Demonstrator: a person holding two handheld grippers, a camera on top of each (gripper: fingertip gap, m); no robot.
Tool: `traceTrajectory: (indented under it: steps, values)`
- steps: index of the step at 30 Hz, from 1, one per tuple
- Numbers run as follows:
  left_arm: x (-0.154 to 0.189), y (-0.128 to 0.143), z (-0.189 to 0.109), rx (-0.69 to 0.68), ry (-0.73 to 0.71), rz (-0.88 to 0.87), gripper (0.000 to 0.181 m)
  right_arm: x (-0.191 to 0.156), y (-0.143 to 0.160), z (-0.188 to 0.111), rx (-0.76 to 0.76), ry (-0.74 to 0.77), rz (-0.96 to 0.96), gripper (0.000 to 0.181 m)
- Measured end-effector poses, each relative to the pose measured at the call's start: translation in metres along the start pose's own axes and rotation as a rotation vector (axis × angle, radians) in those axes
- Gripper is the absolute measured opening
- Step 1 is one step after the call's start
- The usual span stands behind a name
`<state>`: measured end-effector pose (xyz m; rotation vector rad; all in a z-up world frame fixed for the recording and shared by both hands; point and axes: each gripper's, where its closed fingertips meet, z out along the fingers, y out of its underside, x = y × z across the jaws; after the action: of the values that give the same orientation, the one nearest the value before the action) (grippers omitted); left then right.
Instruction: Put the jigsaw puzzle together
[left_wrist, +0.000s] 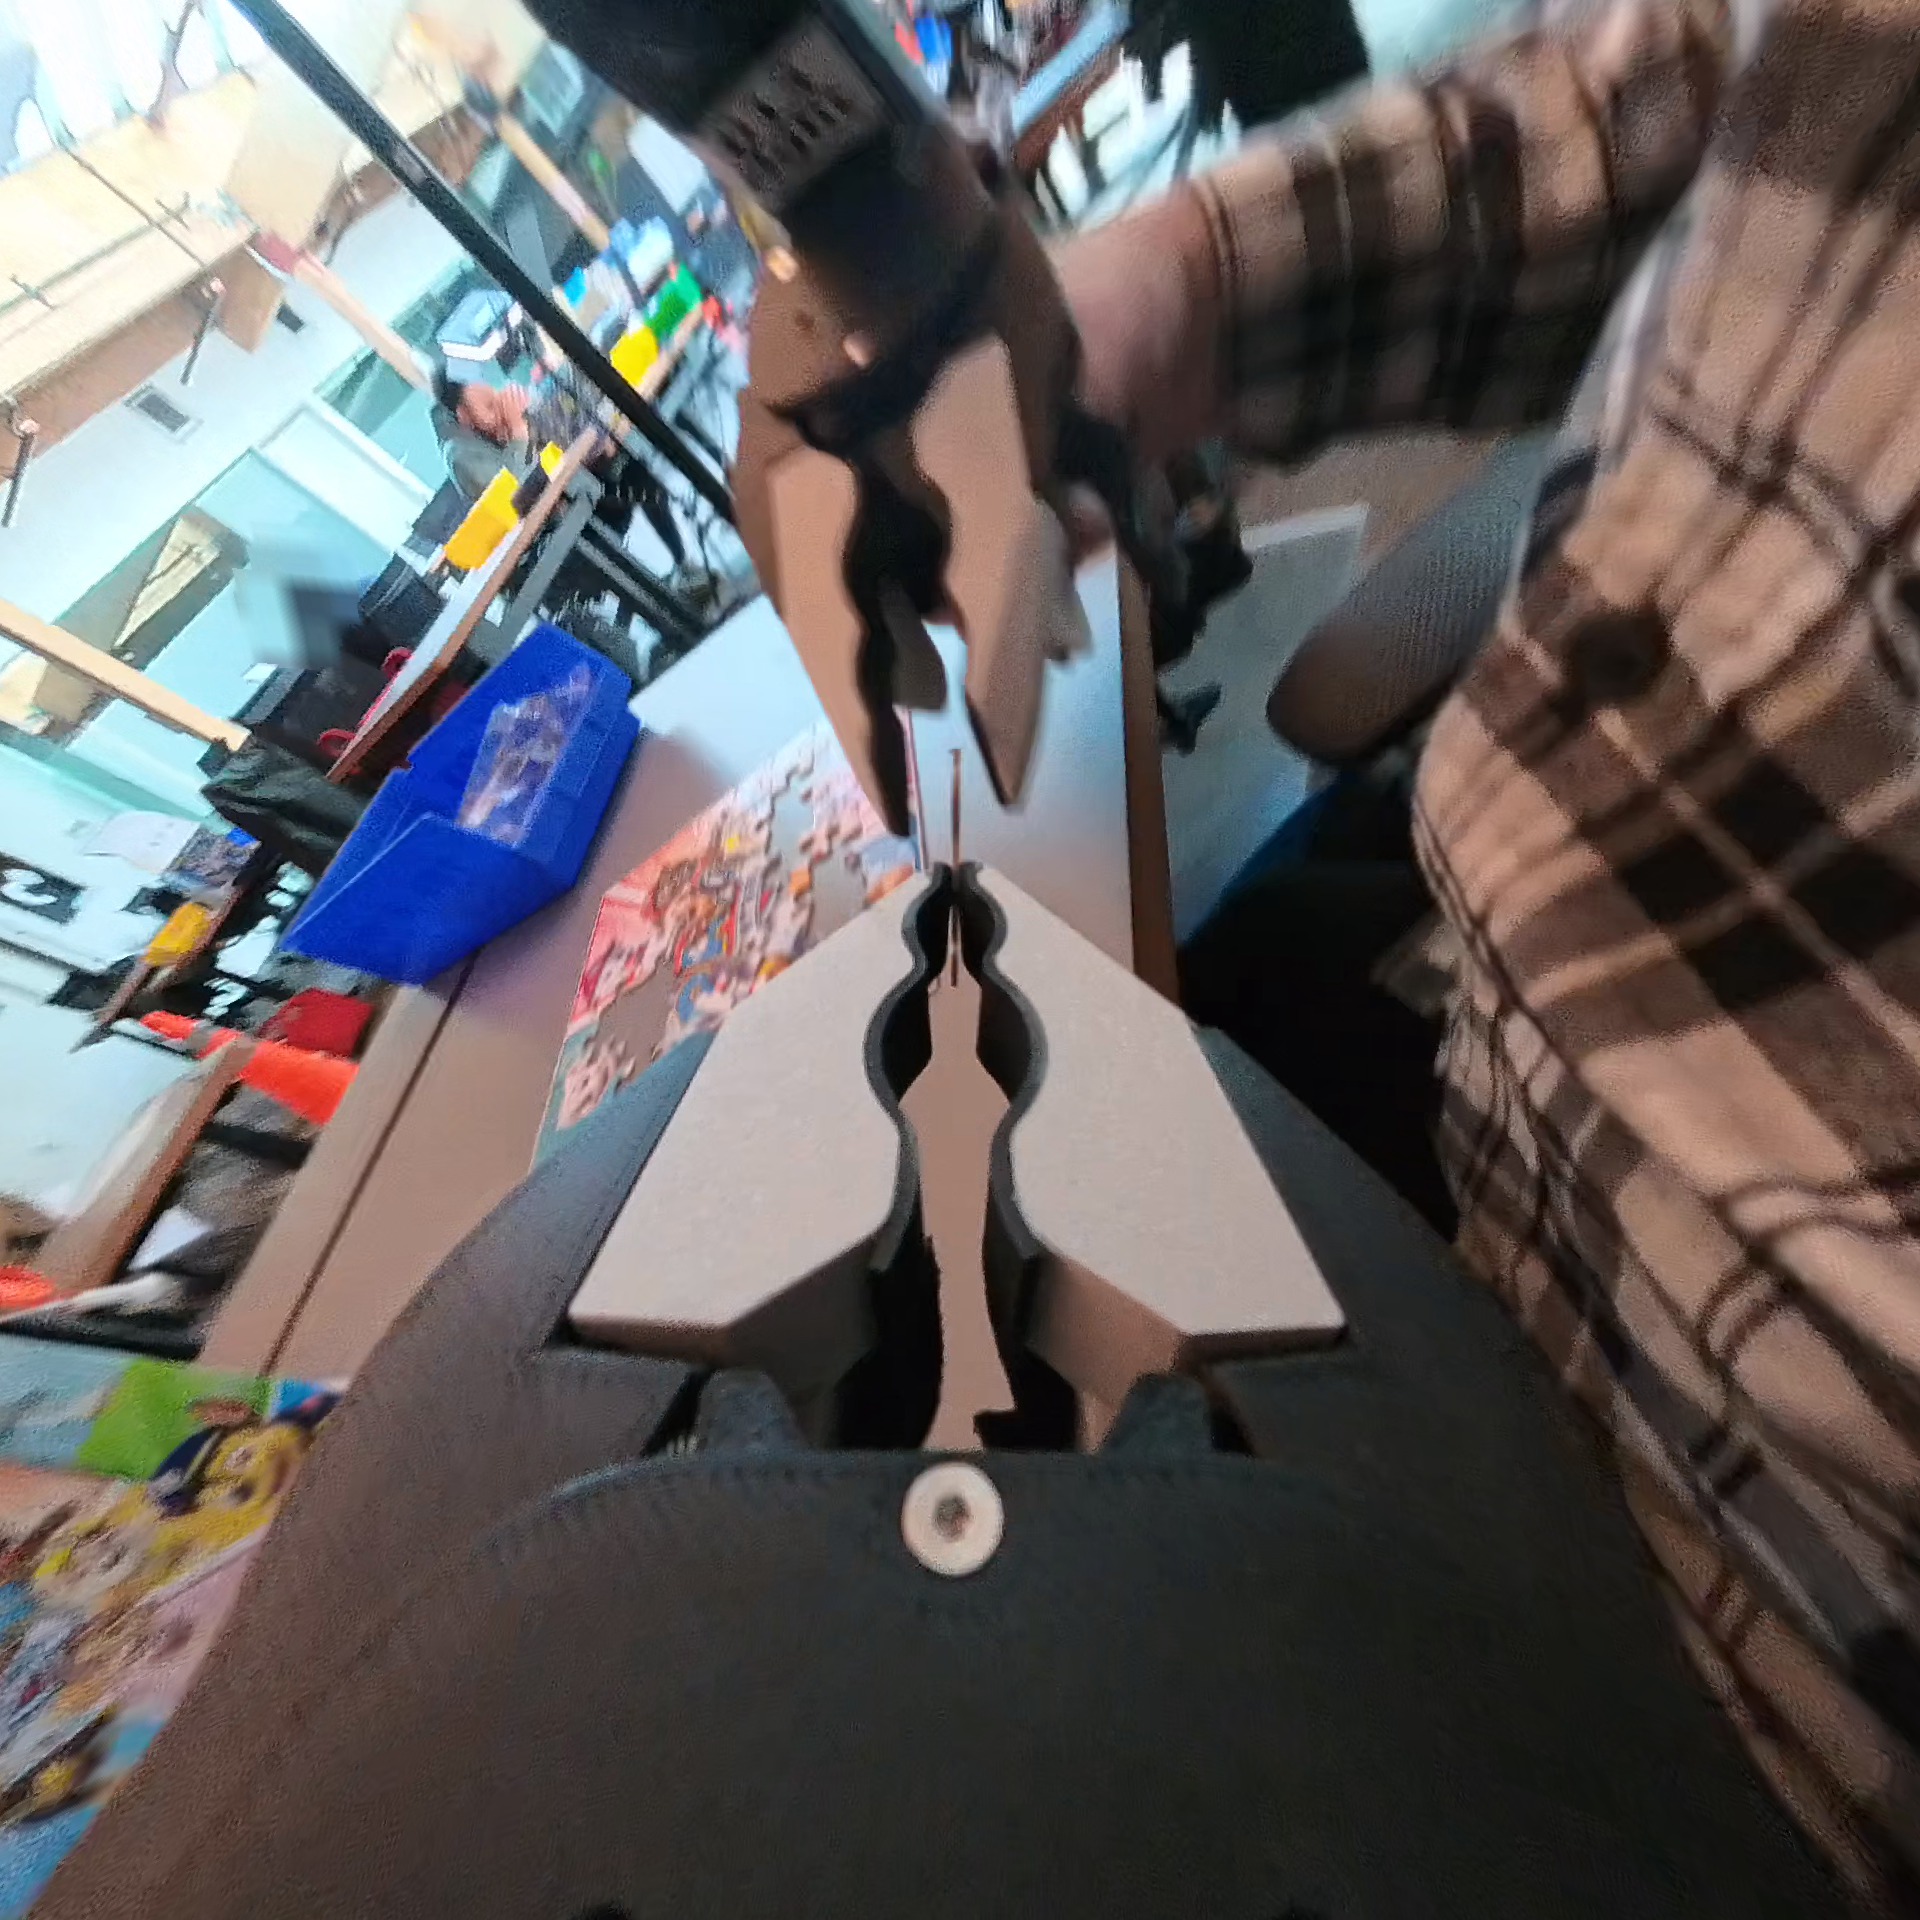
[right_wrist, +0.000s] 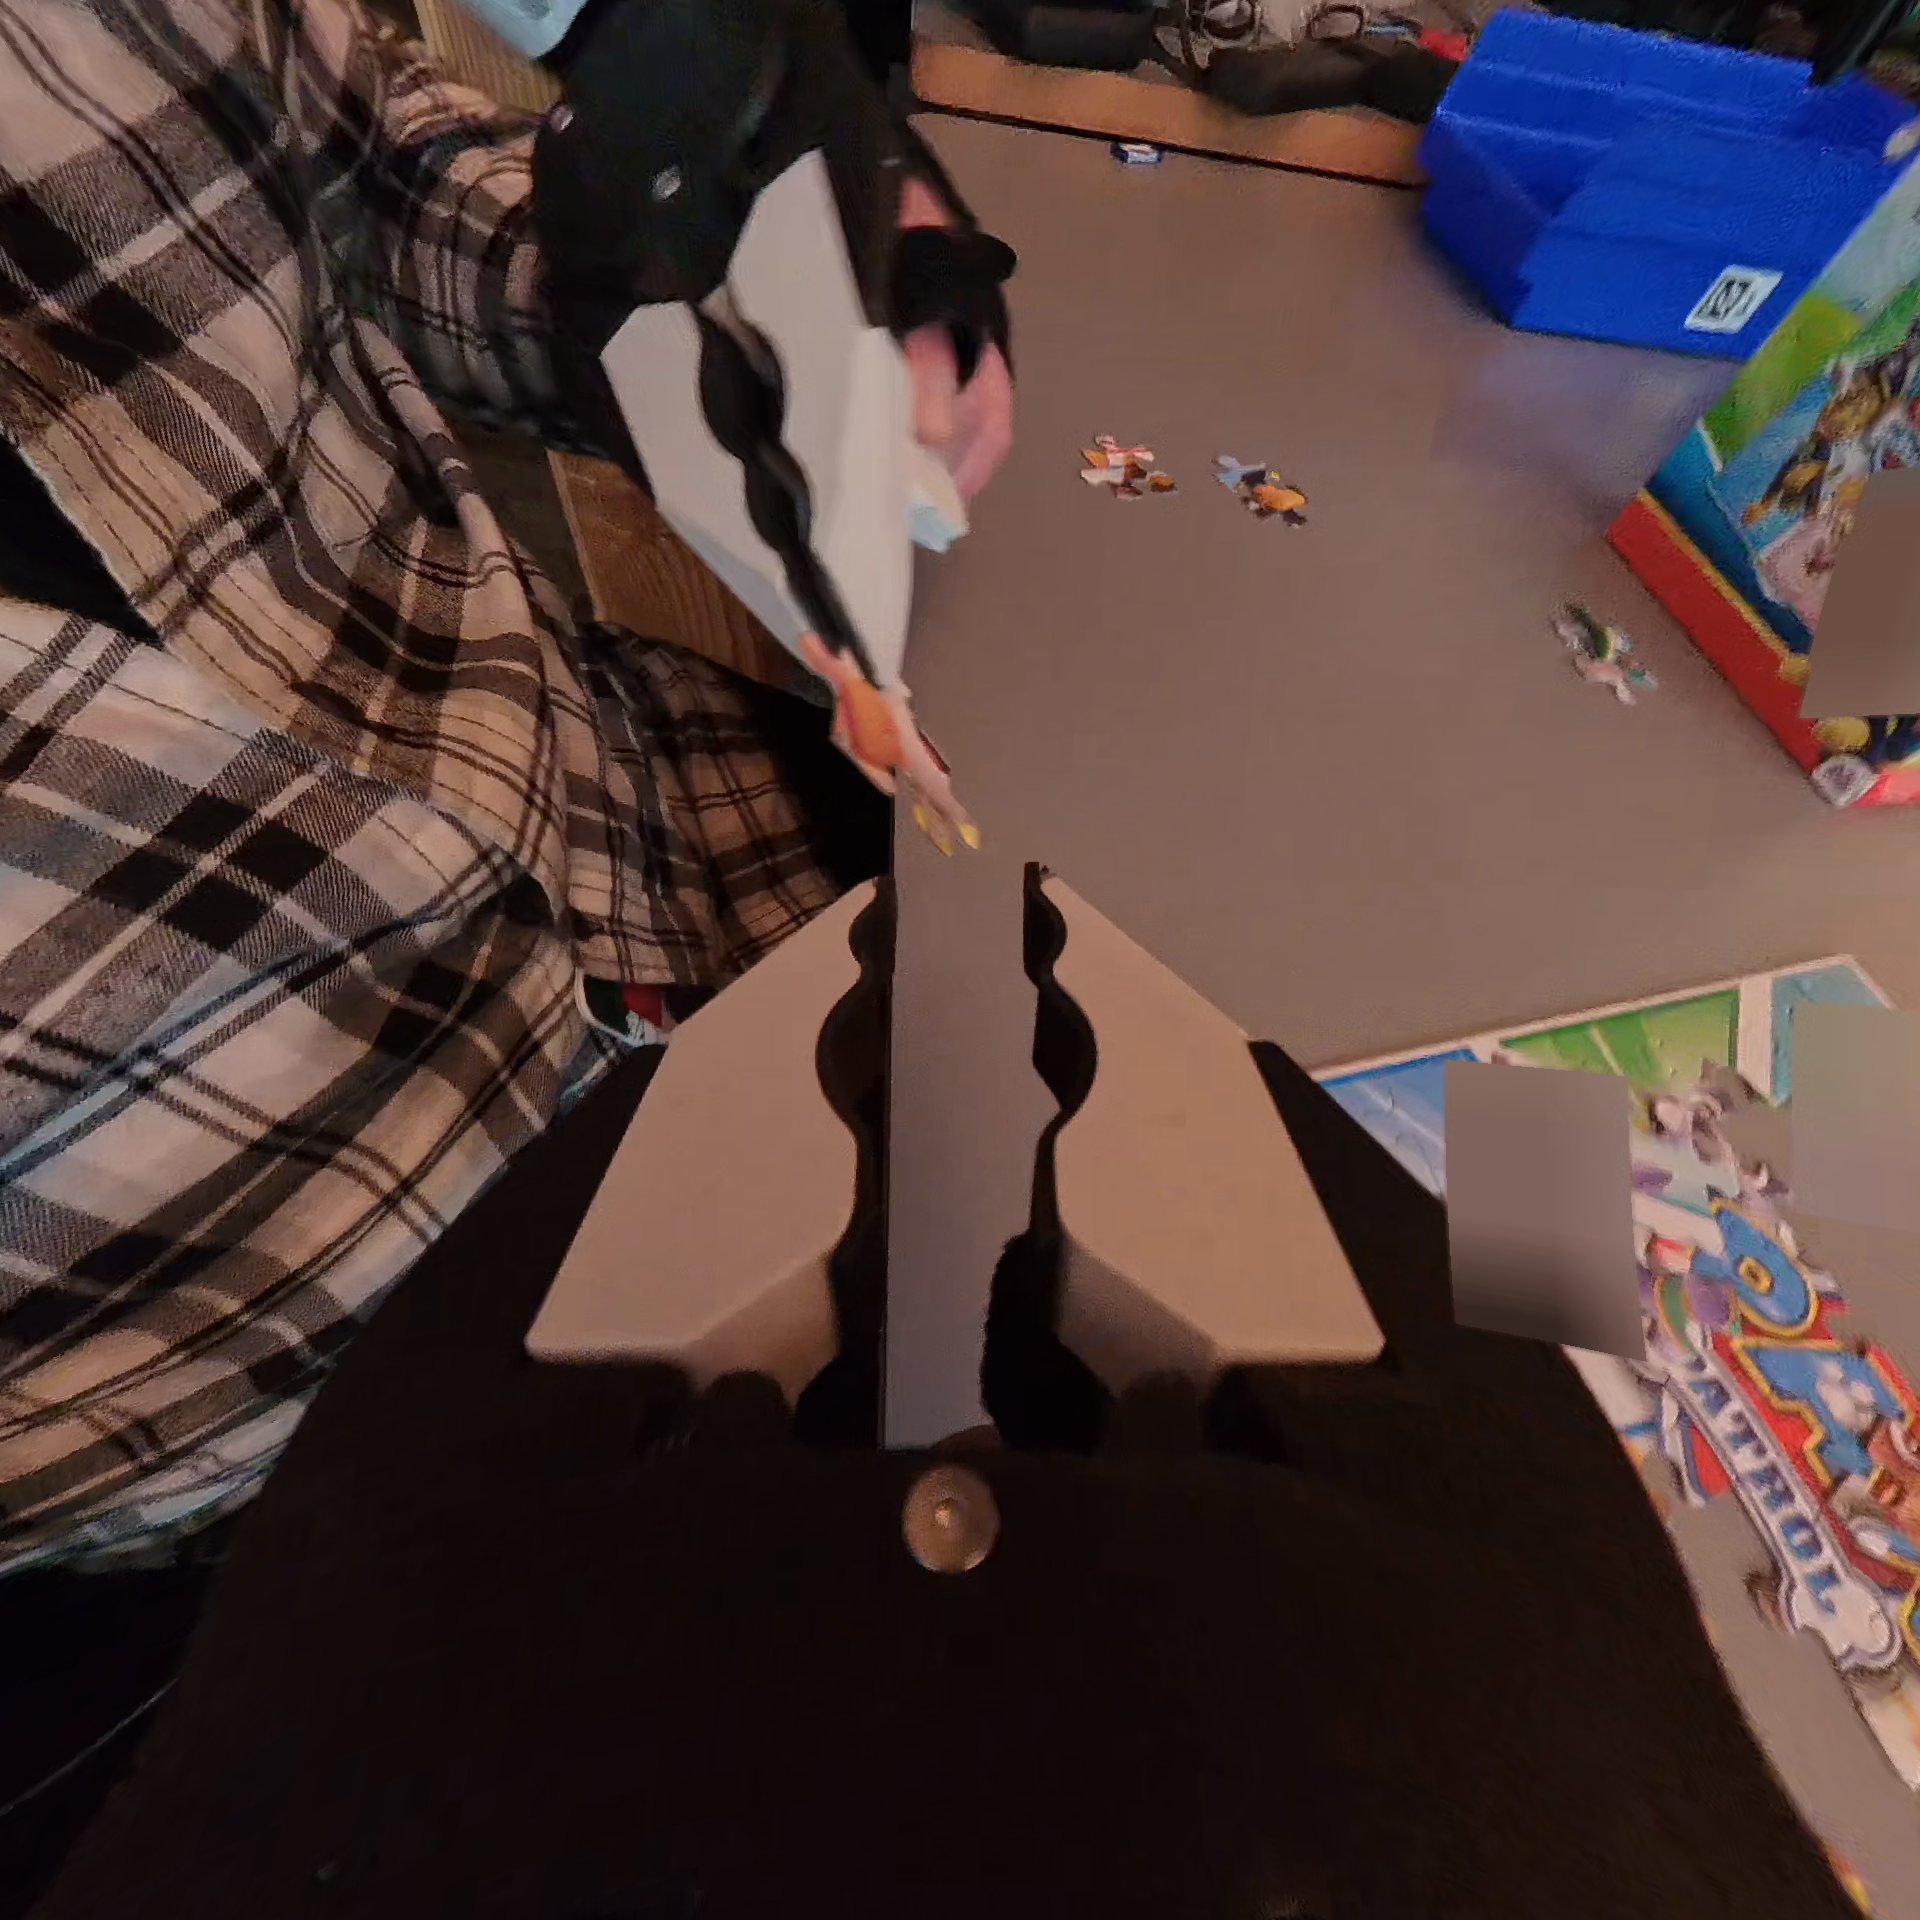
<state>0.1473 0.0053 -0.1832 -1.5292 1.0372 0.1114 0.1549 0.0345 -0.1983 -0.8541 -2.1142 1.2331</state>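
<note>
My left gripper (left_wrist: 954, 878) is shut on a puzzle piece (left_wrist: 954, 821), seen edge-on between its tips. In the right wrist view the left gripper (right_wrist: 868, 675) holds this orange and yellow piece (right_wrist: 899, 748) in the air over the table's near edge. My right gripper (right_wrist: 961, 878) is open and empty, its tips just below the piece. In the left wrist view the right gripper (left_wrist: 956, 810) points down with its open jaws on either side of the piece. The partly built puzzle (right_wrist: 1766, 1351) lies flat on the grey table (right_wrist: 1299, 779); it also shows in the left wrist view (left_wrist: 707, 914).
Three small clusters of loose pieces (right_wrist: 1127, 468) (right_wrist: 1262, 488) (right_wrist: 1605, 649) lie on the table. The puzzle box (right_wrist: 1787, 499) stands at the right and a blue bin (right_wrist: 1642, 177) at the far right. A person's plaid shirt (right_wrist: 260, 727) is close at the left. Left tips to right tips: about 5 cm.
</note>
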Motion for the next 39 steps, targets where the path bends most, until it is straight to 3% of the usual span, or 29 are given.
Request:
traceTrajectory:
  steps: [3,5,9,14,17,20,23,31,39]
  values:
    - [-0.012,-0.018,0.007,0.125,0.047,-0.107,0.000,-0.005,-0.003,0.008,-0.023,0.074,-0.095,0.019]
    - [-0.016,-0.023,0.012,0.174,0.076,-0.137,0.000,0.005,-0.005,0.002,-0.008,0.150,-0.100,0.000]
    - [-0.025,-0.028,0.021,0.244,0.139,-0.176,0.000,0.012,-0.006,-0.014,0.011,0.193,-0.074,0.000]
    - [-0.045,-0.024,0.045,0.259,0.181,-0.209,0.001,0.036,0.000,-0.038,-0.067,0.344,-0.107,0.000]
    - [-0.071,-0.001,0.070,0.149,0.134,-0.253,0.002,0.071,0.018,-0.059,-0.227,0.544,-0.197,0.000]
    - [-0.089,0.026,0.092,0.022,0.112,-0.290,0.009,0.114,0.042,-0.091,-0.497,0.803,-0.381,0.000]
    - [-0.097,0.044,0.109,-0.039,0.124,-0.325,0.009,0.138,0.059,-0.104,-0.664,0.906,-0.508,0.000]
    - [-0.088,0.089,0.147,-0.222,0.188,-0.328,0.012,0.166,0.127,-0.106,-0.978,0.823,-0.472,0.000]
    - [-0.088,0.101,0.169,-0.274,0.221,-0.338,0.015,0.172,0.151,-0.102,-1.092,0.748,-0.426,0.000]
